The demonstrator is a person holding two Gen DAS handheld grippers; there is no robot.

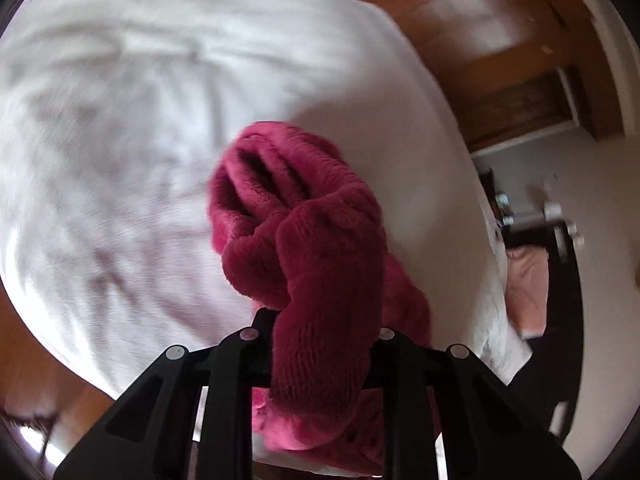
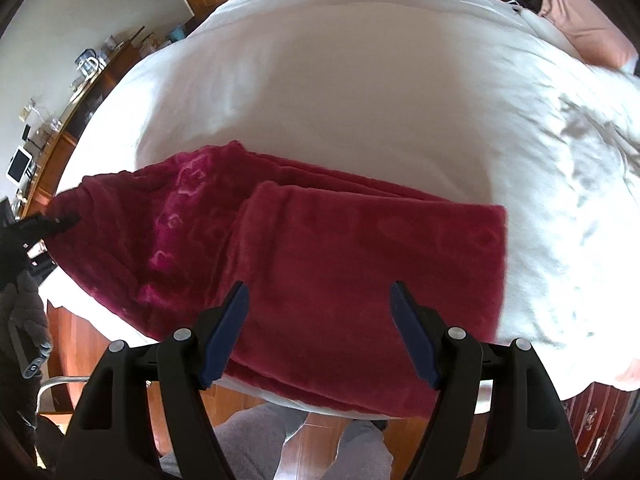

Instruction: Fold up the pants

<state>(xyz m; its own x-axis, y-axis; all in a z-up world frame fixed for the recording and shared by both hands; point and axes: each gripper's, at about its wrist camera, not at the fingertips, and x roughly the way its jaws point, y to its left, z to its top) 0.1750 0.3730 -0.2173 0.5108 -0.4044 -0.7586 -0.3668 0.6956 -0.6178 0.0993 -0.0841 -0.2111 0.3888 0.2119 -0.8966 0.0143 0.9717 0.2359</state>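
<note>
Crimson fleece pants (image 2: 320, 248) are lying partly folded across the near edge of the bed (image 2: 360, 80), over its white cover. The left gripper (image 1: 316, 344) is holding one bunched end of the pants, its jaws clamped on the fabric and lifting it off the bed (that view is blurred). The right gripper (image 2: 320, 332) is hovering just above the folded part, jaws standing wide apart, gripping nothing.

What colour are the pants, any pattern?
Deep magenta-red fleece pants with a band of lighter pink motifs; clearest in the right wrist view.
</note>
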